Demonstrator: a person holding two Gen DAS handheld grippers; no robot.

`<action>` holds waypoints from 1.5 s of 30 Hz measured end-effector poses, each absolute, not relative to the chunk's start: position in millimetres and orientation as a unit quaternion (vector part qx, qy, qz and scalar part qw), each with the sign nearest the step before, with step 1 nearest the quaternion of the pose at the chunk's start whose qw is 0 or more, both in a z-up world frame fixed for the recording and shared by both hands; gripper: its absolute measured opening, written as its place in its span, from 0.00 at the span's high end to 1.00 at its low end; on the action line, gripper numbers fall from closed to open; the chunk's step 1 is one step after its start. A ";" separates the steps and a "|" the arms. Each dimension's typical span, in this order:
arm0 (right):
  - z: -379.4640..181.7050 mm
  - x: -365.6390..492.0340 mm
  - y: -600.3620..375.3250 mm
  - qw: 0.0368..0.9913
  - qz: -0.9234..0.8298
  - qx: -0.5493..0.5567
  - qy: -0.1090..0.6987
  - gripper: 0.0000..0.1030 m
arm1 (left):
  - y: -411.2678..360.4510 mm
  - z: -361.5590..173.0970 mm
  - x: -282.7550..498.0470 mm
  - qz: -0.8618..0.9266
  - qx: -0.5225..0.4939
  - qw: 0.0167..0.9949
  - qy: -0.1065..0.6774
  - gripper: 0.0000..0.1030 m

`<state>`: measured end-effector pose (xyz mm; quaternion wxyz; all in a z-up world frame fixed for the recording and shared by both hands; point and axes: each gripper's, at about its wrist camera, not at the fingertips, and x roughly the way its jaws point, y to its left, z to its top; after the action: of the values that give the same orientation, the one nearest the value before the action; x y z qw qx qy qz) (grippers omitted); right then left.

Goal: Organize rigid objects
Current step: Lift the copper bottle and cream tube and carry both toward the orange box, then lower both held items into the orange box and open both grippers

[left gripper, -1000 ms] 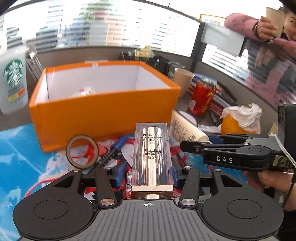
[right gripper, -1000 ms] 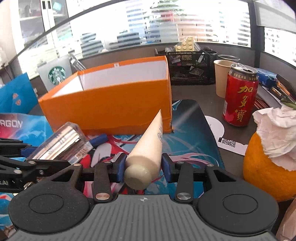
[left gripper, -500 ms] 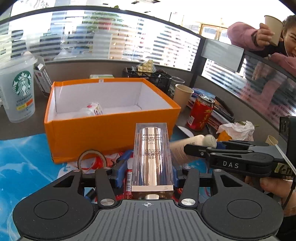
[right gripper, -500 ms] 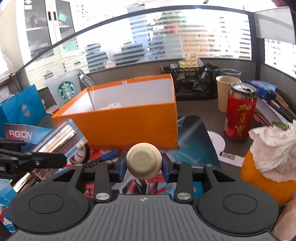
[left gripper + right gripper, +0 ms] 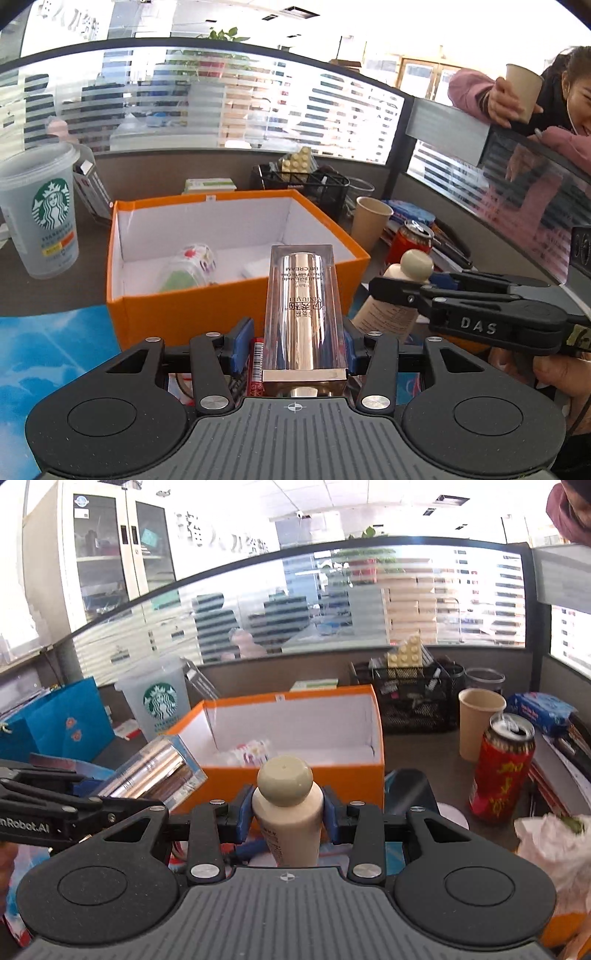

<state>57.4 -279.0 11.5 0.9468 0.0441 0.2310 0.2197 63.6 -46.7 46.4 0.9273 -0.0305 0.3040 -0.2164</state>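
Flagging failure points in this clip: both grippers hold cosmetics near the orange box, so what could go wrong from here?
1. The left gripper and right gripper sit close together; they could collide at the orange box.
2. The clear BB cream case looks slick and may slip.
3. The cream tube could land on the patterned item already inside.

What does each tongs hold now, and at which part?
The left tongs grip the clear BB cream case by its two long sides, near its base. The right tongs grip the beige bottle just below its round cap.
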 end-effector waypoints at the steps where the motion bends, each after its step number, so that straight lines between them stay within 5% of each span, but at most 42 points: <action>1: 15.7 58.8 -278.7 0.948 0.220 0.045 0.227 0.66 | -46.6 49.1 66.9 -0.217 -0.030 0.928 0.301 0.56; 20: 85.1 140.0 -262.1 0.952 0.232 0.056 0.190 0.66 | -23.5 69.7 174.9 -0.162 -0.063 0.931 0.322 0.56; 45: -14.5 249.5 -252.5 0.881 0.254 0.107 0.385 0.66 | -61.0 -18.8 257.3 -0.183 -0.045 0.879 0.438 0.56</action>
<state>249.5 -252.5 -14.5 0.8806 0.1068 0.3855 0.2538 257.3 -61.0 -18.8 0.8791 -0.0448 0.4377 -0.1834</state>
